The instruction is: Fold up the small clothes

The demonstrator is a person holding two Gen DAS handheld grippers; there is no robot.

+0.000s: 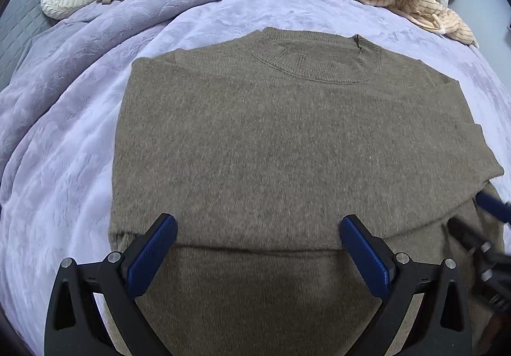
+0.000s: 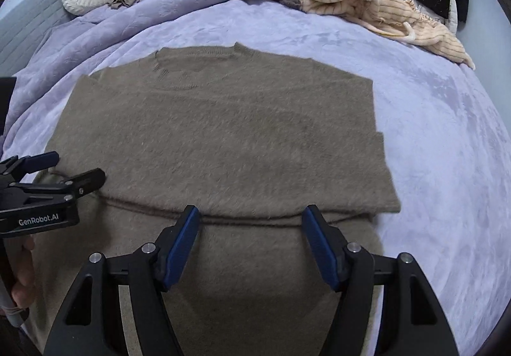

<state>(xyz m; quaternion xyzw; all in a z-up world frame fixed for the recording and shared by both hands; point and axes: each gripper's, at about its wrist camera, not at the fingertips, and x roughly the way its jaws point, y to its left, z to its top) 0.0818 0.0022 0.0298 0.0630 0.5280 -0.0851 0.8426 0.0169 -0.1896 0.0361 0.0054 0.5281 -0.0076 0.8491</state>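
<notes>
- Left wrist view: left gripper (image 1: pixel 257 233) over sweater (image 1: pixel 271 138), jaws wide, nothing between.
- Sweater flat on bed (image 1: pixel 64 138), collar at far end, top part folded over lower part.
- Right wrist view: right gripper (image 2: pixel 250 221) above fold edge, jaws wide, empty.
- Far right: striped cloth (image 2: pixel 399 20) on bed.
</notes>
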